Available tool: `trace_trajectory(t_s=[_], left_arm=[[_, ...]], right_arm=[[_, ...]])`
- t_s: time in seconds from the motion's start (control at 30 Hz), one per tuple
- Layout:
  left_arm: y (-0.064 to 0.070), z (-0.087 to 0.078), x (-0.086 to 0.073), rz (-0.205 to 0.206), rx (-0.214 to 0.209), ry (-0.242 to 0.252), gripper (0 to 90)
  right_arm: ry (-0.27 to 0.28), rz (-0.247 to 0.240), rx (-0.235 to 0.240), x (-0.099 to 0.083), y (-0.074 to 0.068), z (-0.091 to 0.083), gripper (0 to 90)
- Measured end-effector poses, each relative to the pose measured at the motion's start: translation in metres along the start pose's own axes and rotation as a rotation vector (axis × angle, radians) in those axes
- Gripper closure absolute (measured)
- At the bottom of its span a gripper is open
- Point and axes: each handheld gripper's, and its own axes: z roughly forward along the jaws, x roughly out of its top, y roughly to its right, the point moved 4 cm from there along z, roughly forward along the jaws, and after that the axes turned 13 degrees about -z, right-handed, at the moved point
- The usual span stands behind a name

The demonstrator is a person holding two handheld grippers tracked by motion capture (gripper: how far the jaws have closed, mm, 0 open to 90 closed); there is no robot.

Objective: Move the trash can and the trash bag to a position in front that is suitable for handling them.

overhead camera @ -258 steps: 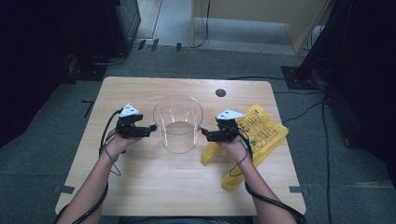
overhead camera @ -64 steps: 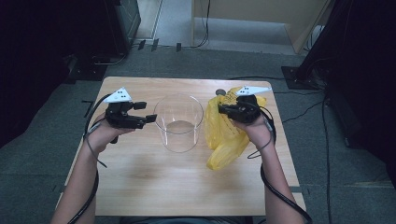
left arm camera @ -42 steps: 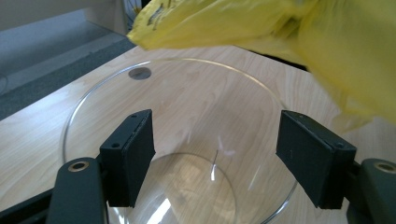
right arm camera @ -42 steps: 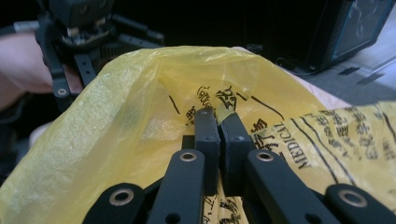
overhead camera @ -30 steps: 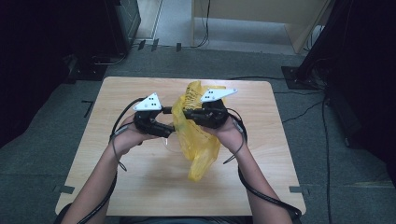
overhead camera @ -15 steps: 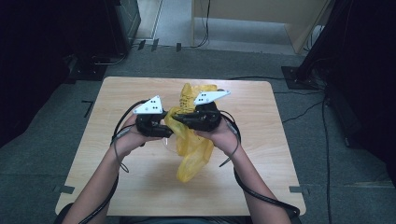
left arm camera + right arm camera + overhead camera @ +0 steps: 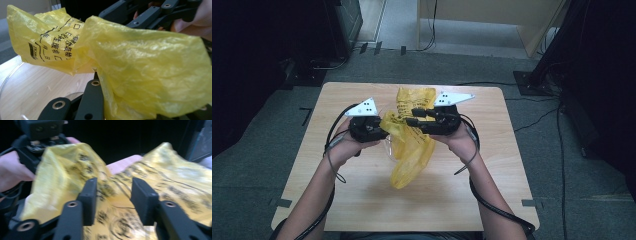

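While a person's forearms reach in from the near edge, a pale wooden worktop [image 7: 462, 200] stands on grey carpet, with dark equipment to the left, cables trailing across the floor and light wooden furniture beyond. Both hands meet above its middle, holding up a yellow plastic bag [image 7: 412, 145] printed with black characters, which hangs over a clear round container [image 7: 387, 145] and drapes down toward the person. The left gripper [image 7: 382, 129] is clamped on a fold of the bag at its left edge; in the left gripper view the film bunches between the black jaws, with the container's rim and wood grain behind. The right gripper [image 7: 412, 117] has its jaws apart, the printed plastic lying behind and between them in the right gripper view, with the person's other hand [image 7: 15, 173] close by. Compared with half a second earlier, the bag's lower end hangs slightly farther right and the grippers sit a touch lower; two seconds ago the bag lay right of the container, with the grippers well apart.
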Motion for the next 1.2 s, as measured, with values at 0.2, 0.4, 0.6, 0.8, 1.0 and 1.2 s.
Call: trace_trajectory(t_s=[0.2,0.4,0.6,0.8,1.0,1.2], left_arm=[[-0.002,-0.003,-0.003,-0.025,-0.008,-0.033,81.5],[-0.003,-0.004,-0.006,-0.058,-0.038,-0.070,81.8],[-0.004,-0.008,-0.008,-0.076,-0.062,-0.101,81.9],[-0.005,-0.006,-0.012,-0.123,-0.099,-0.128,81.9],[0.001,-0.004,-0.013,-0.140,-0.170,-0.148,81.7],[-0.006,-0.011,-0.006,-0.171,-0.154,-0.055,81.6]], right_arm=[[-0.003,0.051,-0.001,-0.006,0.009,0.003,52.2],[-0.008,-0.031,-0.017,-0.013,0.014,0.006,37.1],[0.008,-0.050,-0.056,-0.016,0.019,0.005,35.4],[0.023,-0.006,-0.041,-0.018,0.020,0.004,48.7],[-0.050,-0.031,-0.025,-0.030,0.015,0.020,53.8],[-0.143,-0.032,0.044,-0.037,0.006,0.030,59.9]])
